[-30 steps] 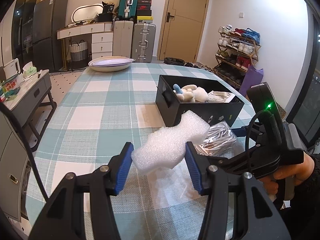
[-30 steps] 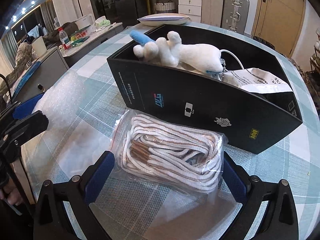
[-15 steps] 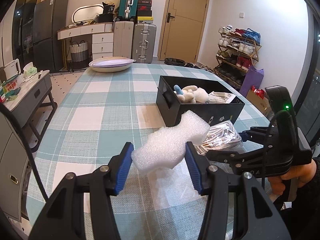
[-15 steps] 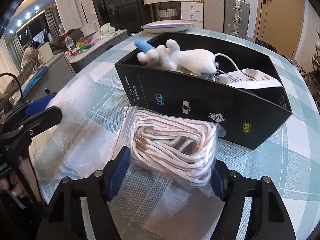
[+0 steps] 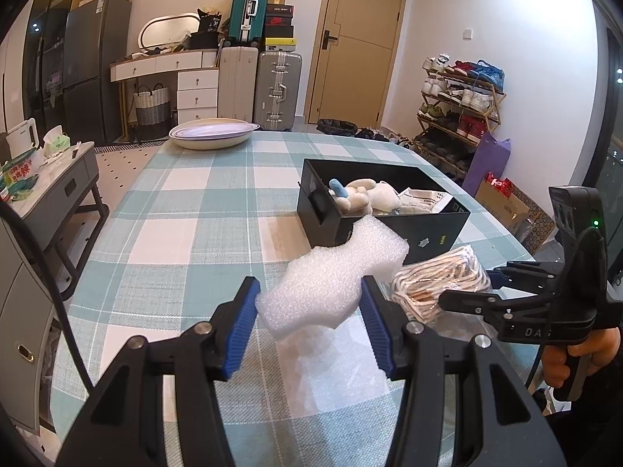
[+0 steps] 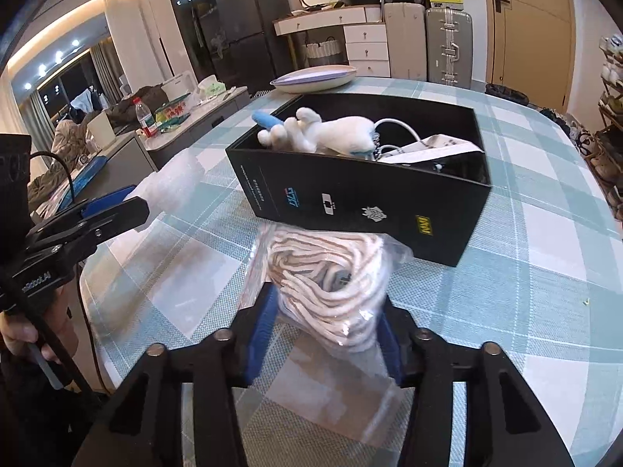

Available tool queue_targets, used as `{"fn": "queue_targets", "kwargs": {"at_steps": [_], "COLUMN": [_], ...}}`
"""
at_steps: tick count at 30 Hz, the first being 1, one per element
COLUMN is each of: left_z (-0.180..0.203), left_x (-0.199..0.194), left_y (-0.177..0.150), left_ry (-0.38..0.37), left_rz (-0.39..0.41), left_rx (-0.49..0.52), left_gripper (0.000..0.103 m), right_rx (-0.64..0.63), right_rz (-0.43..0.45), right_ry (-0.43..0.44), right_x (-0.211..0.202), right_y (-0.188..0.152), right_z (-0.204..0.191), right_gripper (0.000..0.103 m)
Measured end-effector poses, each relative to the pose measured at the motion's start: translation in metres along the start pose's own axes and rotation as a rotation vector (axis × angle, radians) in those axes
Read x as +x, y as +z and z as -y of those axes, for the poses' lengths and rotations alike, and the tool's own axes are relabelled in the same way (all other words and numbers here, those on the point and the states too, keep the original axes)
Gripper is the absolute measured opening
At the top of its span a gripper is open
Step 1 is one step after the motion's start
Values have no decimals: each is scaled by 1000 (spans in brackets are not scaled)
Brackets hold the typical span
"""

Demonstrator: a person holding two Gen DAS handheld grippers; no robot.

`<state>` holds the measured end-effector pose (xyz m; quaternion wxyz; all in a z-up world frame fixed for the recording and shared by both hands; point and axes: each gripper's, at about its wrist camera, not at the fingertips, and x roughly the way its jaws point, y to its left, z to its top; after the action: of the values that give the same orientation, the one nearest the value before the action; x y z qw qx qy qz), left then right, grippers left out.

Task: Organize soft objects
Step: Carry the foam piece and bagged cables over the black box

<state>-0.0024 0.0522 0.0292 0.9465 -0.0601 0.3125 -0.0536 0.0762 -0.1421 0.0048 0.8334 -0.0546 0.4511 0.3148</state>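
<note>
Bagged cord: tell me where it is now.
The bagged cord sits between the right gripper's closing jaws, just in front of the black box.

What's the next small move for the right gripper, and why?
Probably lift and carry forward over the black box. The right gripper jaws are closing, squeezing the bagged rope, which sits just short of the box's near wall.

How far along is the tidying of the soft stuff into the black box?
Done: a white plush toy and a printed packet already lie in the black box. In hand: the left gripper holds a white foam piece, and the right gripper is closing on a clear bag of rope in front of the box. Left: both still need to go into the box.
</note>
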Motion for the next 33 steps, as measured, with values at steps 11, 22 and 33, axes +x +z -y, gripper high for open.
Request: {"fn": "queue_targets", "kwargs": {"at_steps": [11, 22, 33], "left_z": [11, 13, 19], "left_x": [1, -2, 12], "left_y": [9, 26, 62], "left_ry": [-14, -9, 4], "left_rz": [17, 61, 114], "left_rx": [10, 8, 9], "left_gripper": [51, 51, 51], "right_rx": [4, 10, 52], "right_rz": [92, 258, 383], "right_ry": [8, 1, -58], "right_x": [-37, -91, -109], "right_y": [-8, 2, 23], "right_z": [6, 6, 15], "right_gripper": [26, 25, 25]}}
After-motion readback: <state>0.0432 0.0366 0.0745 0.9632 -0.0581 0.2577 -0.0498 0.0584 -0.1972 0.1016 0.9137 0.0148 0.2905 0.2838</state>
